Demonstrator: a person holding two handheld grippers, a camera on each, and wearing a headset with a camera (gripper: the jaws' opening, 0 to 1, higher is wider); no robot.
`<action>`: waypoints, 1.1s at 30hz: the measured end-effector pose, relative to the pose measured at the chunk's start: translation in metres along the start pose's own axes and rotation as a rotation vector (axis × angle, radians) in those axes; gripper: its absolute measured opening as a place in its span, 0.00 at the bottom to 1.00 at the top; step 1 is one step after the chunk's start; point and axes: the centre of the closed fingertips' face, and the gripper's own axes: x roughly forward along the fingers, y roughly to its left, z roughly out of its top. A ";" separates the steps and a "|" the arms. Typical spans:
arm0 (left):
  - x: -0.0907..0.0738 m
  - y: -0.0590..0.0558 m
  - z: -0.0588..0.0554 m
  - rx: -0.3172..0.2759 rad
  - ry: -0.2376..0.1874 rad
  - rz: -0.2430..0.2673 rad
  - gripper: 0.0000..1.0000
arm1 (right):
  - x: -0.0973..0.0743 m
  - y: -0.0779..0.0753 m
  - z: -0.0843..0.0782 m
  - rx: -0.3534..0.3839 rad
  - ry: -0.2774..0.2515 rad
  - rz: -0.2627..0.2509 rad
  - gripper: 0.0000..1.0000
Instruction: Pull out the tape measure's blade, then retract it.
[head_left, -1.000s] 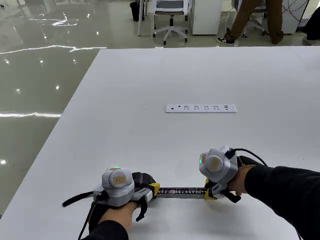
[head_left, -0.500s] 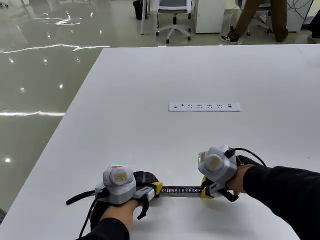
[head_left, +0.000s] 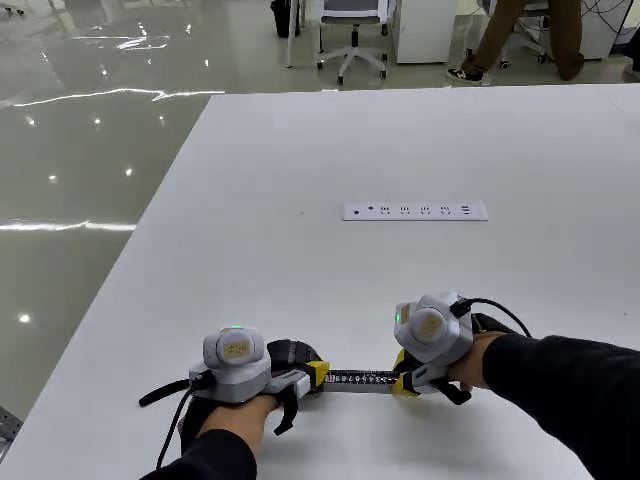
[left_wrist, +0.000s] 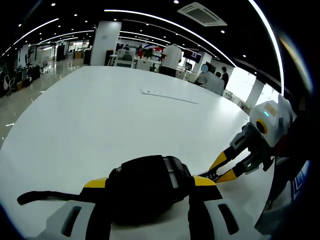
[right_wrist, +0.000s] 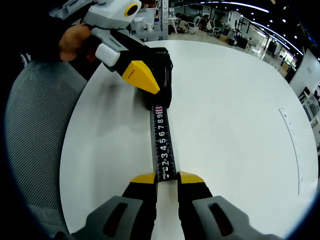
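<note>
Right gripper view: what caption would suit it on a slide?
Right gripper pinching the end of the blade, drawn a short way out of the black tape measure.

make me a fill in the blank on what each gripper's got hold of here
The left gripper is shut on the black tape measure case; its fingertips are ____.
The right gripper is shut on the dark numbered blade, whose far end enters the ____.
The white power strip lies on the white table, touched by ____ gripper.
Missing: yellow; case; neither

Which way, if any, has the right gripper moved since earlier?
Yes. The right gripper moved left, towards the tape measure, against the fixed power strip; less blade shows.
</note>
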 end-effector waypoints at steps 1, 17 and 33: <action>0.000 0.000 0.000 -0.001 0.000 -0.001 0.58 | 0.000 0.000 0.001 0.000 0.001 0.000 0.10; 0.000 0.000 0.000 -0.010 -0.006 -0.007 0.58 | 0.011 0.002 0.021 0.019 -0.049 0.001 0.10; -0.002 0.000 0.000 -0.007 -0.006 -0.016 0.58 | 0.020 0.006 0.040 0.021 -0.071 0.007 0.10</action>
